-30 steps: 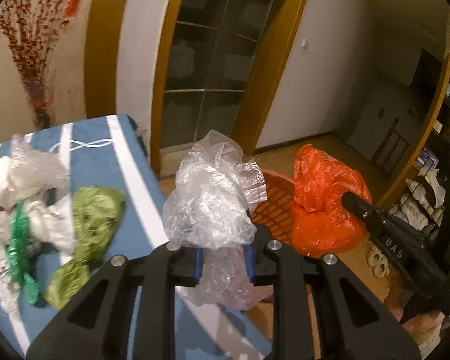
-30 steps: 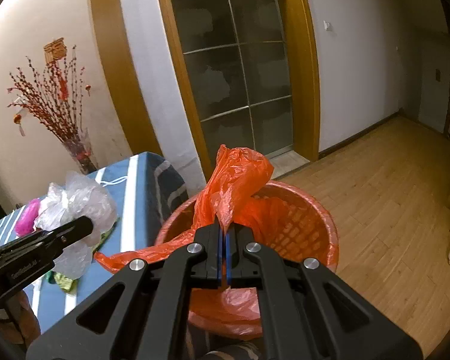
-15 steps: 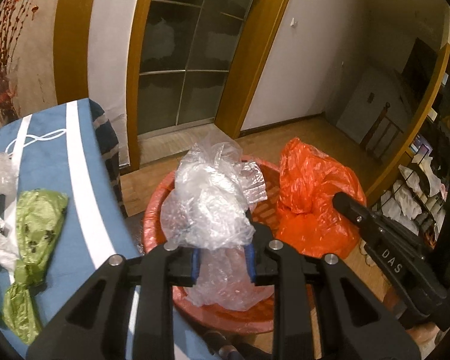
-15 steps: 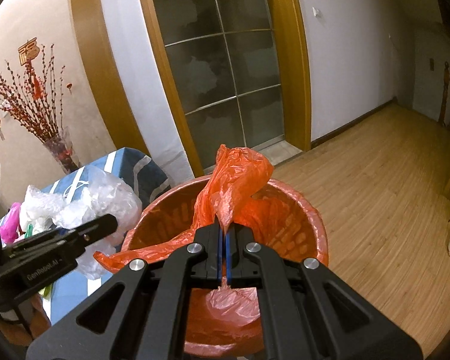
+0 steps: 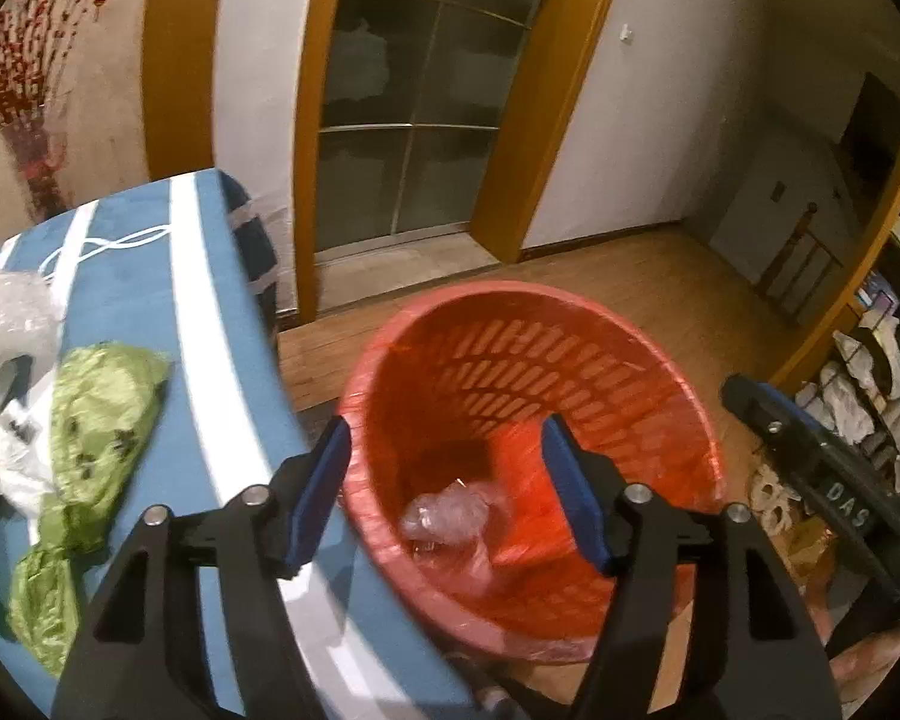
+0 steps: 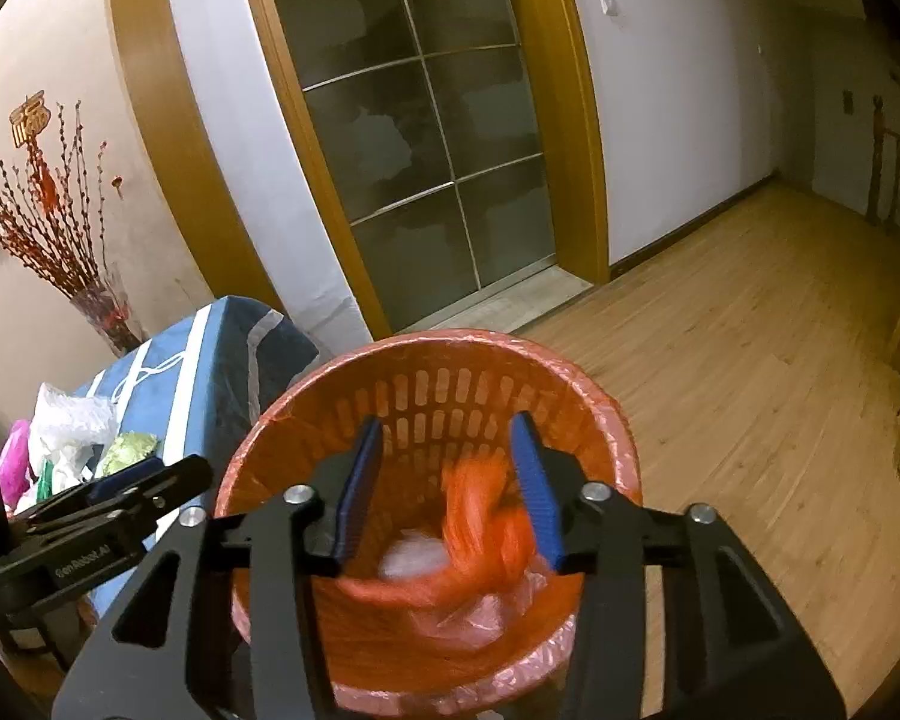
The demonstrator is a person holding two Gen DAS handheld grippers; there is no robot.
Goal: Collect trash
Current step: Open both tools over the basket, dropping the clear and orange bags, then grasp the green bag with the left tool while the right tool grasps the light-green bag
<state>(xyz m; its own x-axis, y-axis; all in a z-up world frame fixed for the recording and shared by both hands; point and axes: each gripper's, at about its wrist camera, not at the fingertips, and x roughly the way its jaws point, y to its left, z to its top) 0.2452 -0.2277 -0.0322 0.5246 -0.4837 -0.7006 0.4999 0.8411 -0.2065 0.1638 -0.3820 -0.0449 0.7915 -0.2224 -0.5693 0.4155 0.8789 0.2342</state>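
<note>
A red slotted basket [image 5: 510,294] with a thin liner stands on the floor beside the table. My left gripper [image 5: 444,438] hovers over its mouth, jaws opening with nothing between them. The crumpled clear plastic bag [image 5: 450,516] lies at the basket's bottom. My right gripper [image 6: 447,429] is over the same basket [image 6: 450,336], jaws also opening. The orange plastic bag [image 6: 480,516] is a blur just below its fingers, loose and falling inside. The clear bag [image 6: 411,558] shows pale beside it.
The table with a blue striped cloth [image 5: 126,240] is to the left and carries a green bag [image 5: 102,408], white bags [image 5: 0,324] and a pink one [image 6: 12,468]. A vase of red branches [image 6: 102,312], a glass door [image 5: 414,120] and shelves [image 5: 870,372] surround the wooden floor.
Both grippers sank over the basket and opened. The clear bag left the left gripper and the orange bag left the right one; both dropped into the basket.
</note>
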